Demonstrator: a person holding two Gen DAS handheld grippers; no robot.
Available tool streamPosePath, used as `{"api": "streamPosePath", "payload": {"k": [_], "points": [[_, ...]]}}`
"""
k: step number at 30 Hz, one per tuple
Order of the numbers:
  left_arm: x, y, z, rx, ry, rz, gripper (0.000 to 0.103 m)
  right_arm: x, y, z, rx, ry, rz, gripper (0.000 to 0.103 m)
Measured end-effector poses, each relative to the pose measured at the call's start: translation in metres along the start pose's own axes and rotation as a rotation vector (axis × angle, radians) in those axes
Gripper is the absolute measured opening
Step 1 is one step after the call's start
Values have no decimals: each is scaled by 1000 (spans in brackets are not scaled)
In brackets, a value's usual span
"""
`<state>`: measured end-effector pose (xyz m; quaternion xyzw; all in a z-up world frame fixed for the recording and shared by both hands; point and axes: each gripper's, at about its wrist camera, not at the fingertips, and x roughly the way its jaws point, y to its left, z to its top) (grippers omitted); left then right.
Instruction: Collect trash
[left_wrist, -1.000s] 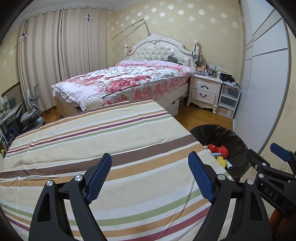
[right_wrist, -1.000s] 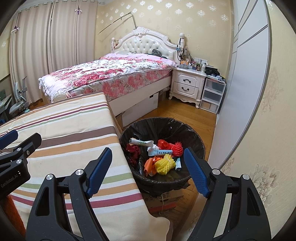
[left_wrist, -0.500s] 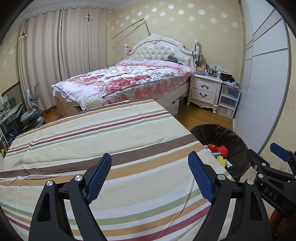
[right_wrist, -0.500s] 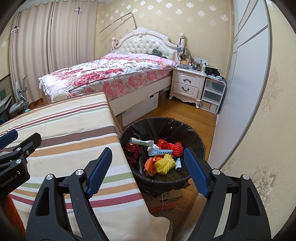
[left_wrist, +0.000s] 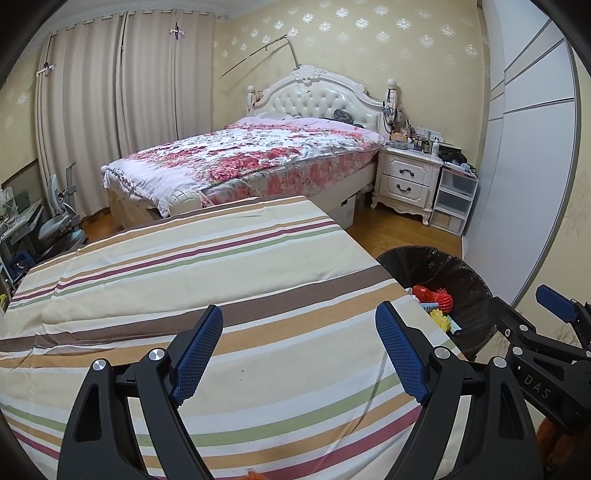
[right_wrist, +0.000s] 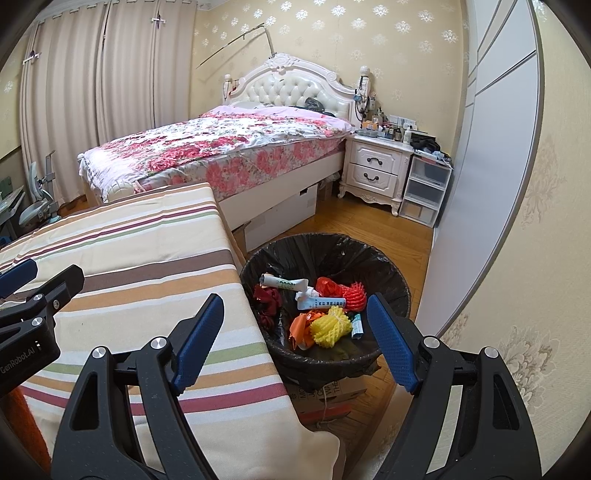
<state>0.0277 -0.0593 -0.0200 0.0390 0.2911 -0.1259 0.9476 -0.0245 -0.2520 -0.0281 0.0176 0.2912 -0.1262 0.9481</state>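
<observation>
Mixed trash — yellow foam net (right_wrist: 330, 325), red mesh, white tubes — lying inside black-lined round bin (right_wrist: 384, 258) on floor beside striped-cloth table (left_wrist: 221, 266). Nothing shifting over last second; cloth showing no litter, so I'm judging collection done. My right gripper (right_wrist: 295, 338) hovering above bin, spread wide, carrying nothing; left gripper (left_wrist: 299, 350) over cloth, likewise.

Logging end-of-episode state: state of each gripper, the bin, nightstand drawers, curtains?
left gripper: open, empty, over the striped tablecloth
right gripper: open, empty
trash bin: lined, uncovered, holding trash
yellow foam net: lying in the bin
nightstand drawers: shut
curtains: drawn
</observation>
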Motion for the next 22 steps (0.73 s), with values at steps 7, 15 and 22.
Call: {"api": "streamPosePath", "payload": {"k": [7,15,22], "points": [[-5,0,-2,-8,-26,-16,85,0,0,1,0,0,-1,78],[-1,2,-1,-2,-8,5,85,0,0,1,-1,1,0,78],[11,24,-6,-44,59,48,86,6,13,-10,-24,18,18,78]]}}
